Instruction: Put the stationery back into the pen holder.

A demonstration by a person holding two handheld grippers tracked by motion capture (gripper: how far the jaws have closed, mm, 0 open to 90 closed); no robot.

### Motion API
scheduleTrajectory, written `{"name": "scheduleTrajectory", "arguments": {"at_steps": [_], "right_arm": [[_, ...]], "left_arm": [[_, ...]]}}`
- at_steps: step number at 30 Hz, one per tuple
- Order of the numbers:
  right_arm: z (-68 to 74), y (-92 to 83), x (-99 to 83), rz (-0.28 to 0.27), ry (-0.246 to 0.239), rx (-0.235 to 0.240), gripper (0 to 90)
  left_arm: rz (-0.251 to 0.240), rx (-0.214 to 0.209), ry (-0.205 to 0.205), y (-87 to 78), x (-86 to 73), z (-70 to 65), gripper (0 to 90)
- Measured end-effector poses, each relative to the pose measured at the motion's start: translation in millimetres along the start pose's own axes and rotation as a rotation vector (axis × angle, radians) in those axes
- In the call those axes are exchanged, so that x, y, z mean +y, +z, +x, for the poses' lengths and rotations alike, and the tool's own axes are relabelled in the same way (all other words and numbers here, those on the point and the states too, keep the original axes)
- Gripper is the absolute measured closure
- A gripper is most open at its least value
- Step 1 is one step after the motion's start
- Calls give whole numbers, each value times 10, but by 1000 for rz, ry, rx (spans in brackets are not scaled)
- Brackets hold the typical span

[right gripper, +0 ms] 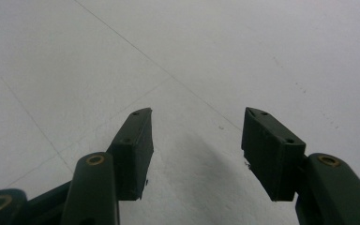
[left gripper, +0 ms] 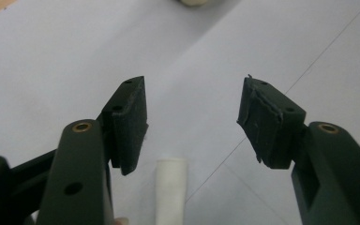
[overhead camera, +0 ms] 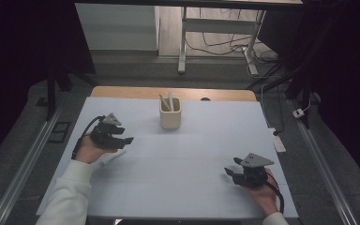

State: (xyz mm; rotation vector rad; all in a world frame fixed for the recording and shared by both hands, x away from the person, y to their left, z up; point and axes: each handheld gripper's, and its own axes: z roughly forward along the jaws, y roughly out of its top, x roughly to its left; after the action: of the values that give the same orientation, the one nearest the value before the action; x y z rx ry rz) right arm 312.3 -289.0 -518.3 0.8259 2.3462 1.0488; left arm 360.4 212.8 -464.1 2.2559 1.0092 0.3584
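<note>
A short white cylindrical stick with a matte, chalk-like surface (left gripper: 171, 190) is being seen lying flat on the pale grey table sheet (overhead camera: 178, 168), just below and between the spread pads of the left gripper (left gripper: 192, 117); in the high view its pale end (overhead camera: 111, 156) is peeking out beside the hand under that gripper (overhead camera: 118, 136). It is being touched by neither pad, and the jaws are being held wide with nothing between them. Toward the far edge of the sheet, a cream rounded-square cup (overhead camera: 170, 117) is standing upright, and two pale sticks (overhead camera: 167, 102) are leaning inside it, their tips rising above the rim. The right gripper (right gripper: 197, 145) is being held low over bare sheet near the right front, its jaws likewise spread wide and gripping nothing.
</note>
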Motion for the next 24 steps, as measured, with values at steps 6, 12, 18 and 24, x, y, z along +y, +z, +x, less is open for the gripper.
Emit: {"name": "scheduleTrajectory", "arguments": {"at_steps": [6,12,18,24], "right_arm": [[6,5,-2,-3,2,2,432],[4,6,-3,-1,0,3,431],[5,7,-3,-1,1,3,431],[3,10,-5,3,-5,3,431]], "left_arm": [[47,-12,13,15,-13,14,394],[122,-7,13,54,-59,61,350],[223,0,31,161,-115,70,313],[269,20,32,270,-151,88,303]]}}
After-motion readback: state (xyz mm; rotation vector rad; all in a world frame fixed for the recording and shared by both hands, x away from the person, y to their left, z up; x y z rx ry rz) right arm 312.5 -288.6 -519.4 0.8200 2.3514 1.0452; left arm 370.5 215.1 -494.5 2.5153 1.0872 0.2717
